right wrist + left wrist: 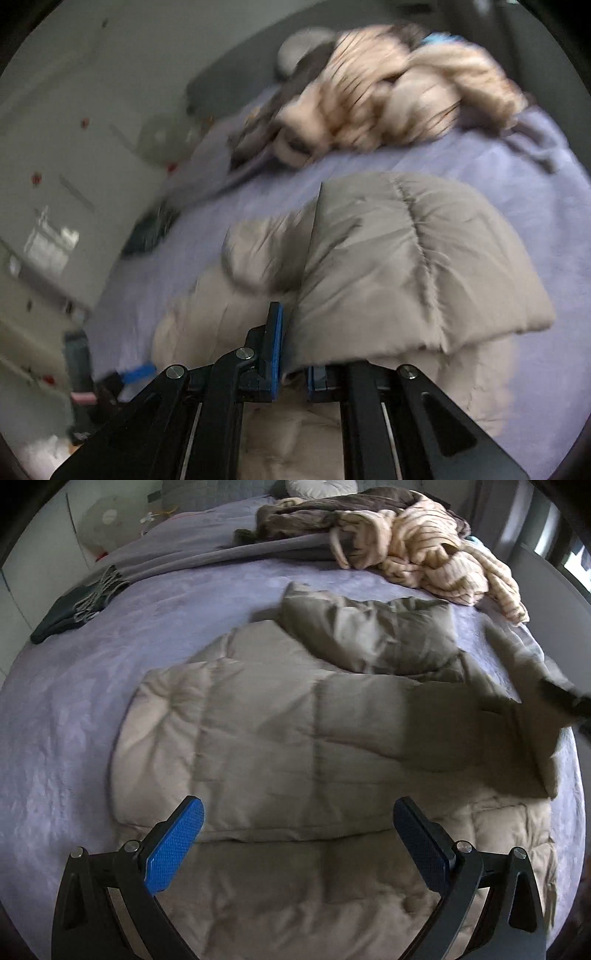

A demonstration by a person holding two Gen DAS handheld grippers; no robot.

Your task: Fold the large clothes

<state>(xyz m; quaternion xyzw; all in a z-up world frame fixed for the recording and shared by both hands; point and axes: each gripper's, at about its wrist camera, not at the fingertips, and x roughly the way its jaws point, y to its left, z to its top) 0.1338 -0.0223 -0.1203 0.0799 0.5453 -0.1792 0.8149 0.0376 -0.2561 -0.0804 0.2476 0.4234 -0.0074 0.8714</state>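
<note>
A beige quilted puffer jacket (295,731) lies spread on the lavender bed cover (74,709). My left gripper (297,812) is open and empty, hovering over the jacket's near part, its blue pads apart. My right gripper (291,350) is shut on a lifted flap of the jacket (406,266) and holds it raised above the rest of the garment. In the left wrist view the right gripper (569,701) appears blurred at the right edge, holding that flap (532,686).
A heap of cream striped and brown fluffy clothes (406,542) lies at the far side of the bed, also in the right wrist view (388,99). A dark folded garment (74,609) sits at the left edge. White cabinets (55,184) stand beyond the bed.
</note>
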